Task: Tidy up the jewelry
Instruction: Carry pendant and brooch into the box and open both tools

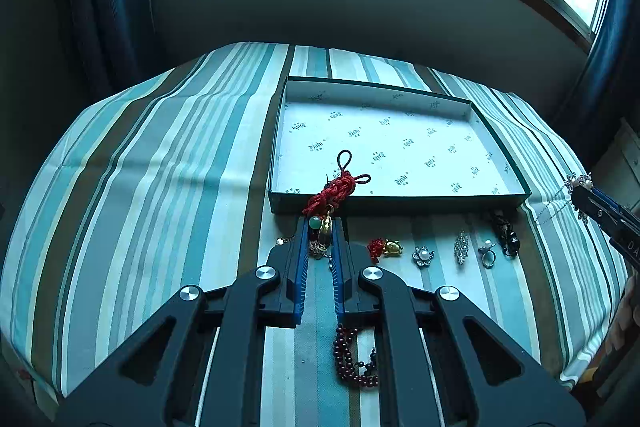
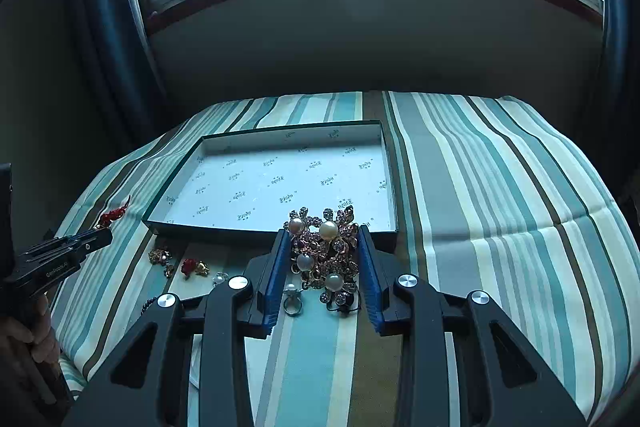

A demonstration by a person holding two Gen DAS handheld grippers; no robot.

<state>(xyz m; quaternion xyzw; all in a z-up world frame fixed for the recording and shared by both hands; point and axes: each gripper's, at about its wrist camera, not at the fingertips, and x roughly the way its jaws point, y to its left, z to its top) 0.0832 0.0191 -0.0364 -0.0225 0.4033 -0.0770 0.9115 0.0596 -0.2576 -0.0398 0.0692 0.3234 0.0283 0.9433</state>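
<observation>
Two grippers were up over the striped cloth (image 1: 160,163), and both had something in them. Left gripper (image 1: 320,227) was pinched nearly to its tightest on a red knotted cord charm (image 1: 334,189), the knot and its dark loop poking out past the fingertips, a green bead and a gold piece caught right between the blue pads (image 1: 302,259). Right gripper (image 2: 324,239) was partly closed, jaws clamped on either side of a pearl and rhinestone flower cluster (image 2: 320,251), and in the left wrist view a thin chain hung down from it.

Open box (image 1: 496,143), white printed lining, sat on the cloth just beyond both grippers with nothing in it. Along its near edge the rest of the jewelry lay in a row on the cloth: a small red and gold charm (image 1: 386,249), a pearl flower brooch (image 1: 423,256), a narrow rhinestone brooch (image 1: 461,247), a ring (image 1: 488,255) and a dark beaded piece (image 1: 507,237). Closer in, under the left gripper, a string of dark red beads (image 1: 352,359) lay on the cloth. A person's hand (image 2: 36,335) gripped the left tool's handle at the edge of the right wrist view
</observation>
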